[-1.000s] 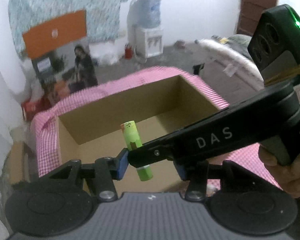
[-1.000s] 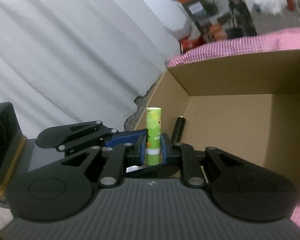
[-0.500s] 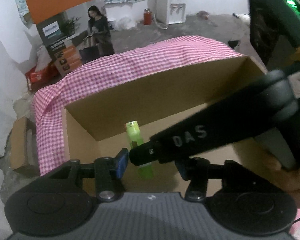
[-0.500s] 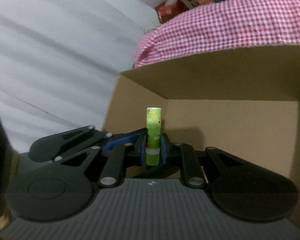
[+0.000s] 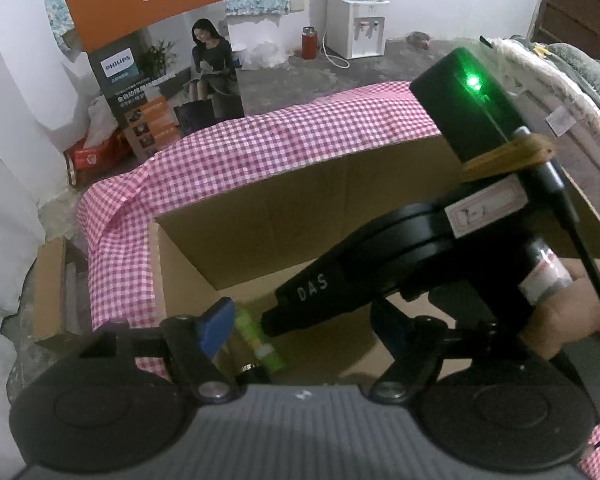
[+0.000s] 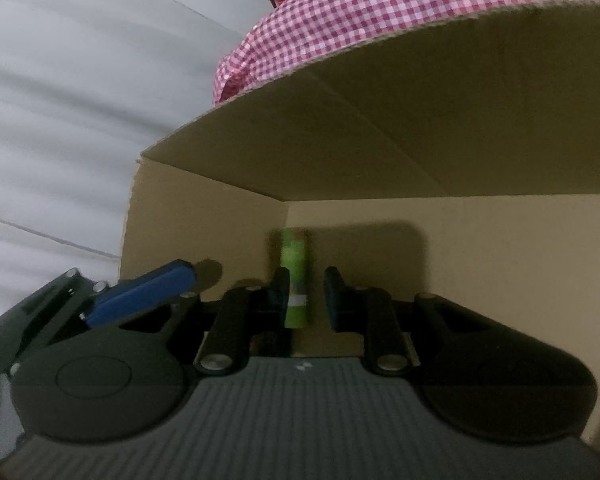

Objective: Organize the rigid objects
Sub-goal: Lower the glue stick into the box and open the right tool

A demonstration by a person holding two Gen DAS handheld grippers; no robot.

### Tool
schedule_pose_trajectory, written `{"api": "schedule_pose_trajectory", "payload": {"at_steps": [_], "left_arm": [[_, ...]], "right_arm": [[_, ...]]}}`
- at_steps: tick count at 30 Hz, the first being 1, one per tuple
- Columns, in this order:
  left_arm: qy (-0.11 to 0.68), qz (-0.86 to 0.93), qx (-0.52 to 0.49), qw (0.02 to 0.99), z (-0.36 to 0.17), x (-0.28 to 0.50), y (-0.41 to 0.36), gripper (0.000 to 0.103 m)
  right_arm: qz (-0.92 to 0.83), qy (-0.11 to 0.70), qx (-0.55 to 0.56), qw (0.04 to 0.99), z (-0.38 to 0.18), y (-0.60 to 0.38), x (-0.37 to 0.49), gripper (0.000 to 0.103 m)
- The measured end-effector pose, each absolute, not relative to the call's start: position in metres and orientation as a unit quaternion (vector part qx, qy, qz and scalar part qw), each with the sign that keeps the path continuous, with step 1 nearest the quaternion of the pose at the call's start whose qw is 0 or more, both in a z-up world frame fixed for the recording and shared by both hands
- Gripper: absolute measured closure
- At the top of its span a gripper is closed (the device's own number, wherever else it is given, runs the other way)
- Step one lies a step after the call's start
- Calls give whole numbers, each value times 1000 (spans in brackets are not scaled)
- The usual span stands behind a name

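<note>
Both grippers are down inside the cardboard box (image 5: 260, 240), pointing steeply at its floor.

Right gripper (image 6: 307, 300): fingers have just been opening, and they stand a narrow gap apart. The green tube (image 6: 295, 280) stands upright between the blue pads. It sits against the left pad (image 6: 281, 296); there is a visible gap to the right pad, so no clamp on it. The tube is blurred, so I can't tell if its base is on the box floor. Past the fingertips is the box's far wall, with the corner just left of the tube.

Left gripper (image 5: 300, 332): fingers have also just been opening and now stand wide, gripping nothing. Only its left blue pad (image 5: 216, 326) is clear; the right finger is hidden behind the right gripper's body, which crosses the view diagonally. In that view the green tube (image 5: 256, 336) lies between the left gripper's fingers, just right of the blue pad and clear of it, with the right gripper's fingertip on it from the right.

A hand (image 5: 568, 312) grips the right gripper's handle at the right edge. The box sits on a pink checked cloth (image 5: 260, 148), which shows beyond the box's far rim and to the left of the fingers.
</note>
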State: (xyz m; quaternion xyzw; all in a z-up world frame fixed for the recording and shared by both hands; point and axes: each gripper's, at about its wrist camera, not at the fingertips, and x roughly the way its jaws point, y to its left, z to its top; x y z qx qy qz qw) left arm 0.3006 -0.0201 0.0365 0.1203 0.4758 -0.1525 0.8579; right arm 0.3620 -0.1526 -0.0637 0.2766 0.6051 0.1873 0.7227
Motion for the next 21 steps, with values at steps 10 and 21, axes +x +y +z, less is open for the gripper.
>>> {"api": "schedule_pose_trajectory", "payload": {"at_steps": [10, 21], "left_arm": [[422, -168, 113, 884, 78, 268, -14, 24], [359, -220, 88, 903, 134, 180, -11, 16]], "right_arm": [[197, 538, 253, 780, 7, -183, 327, 72], [231, 401, 252, 850, 109, -257, 174, 58]]}}
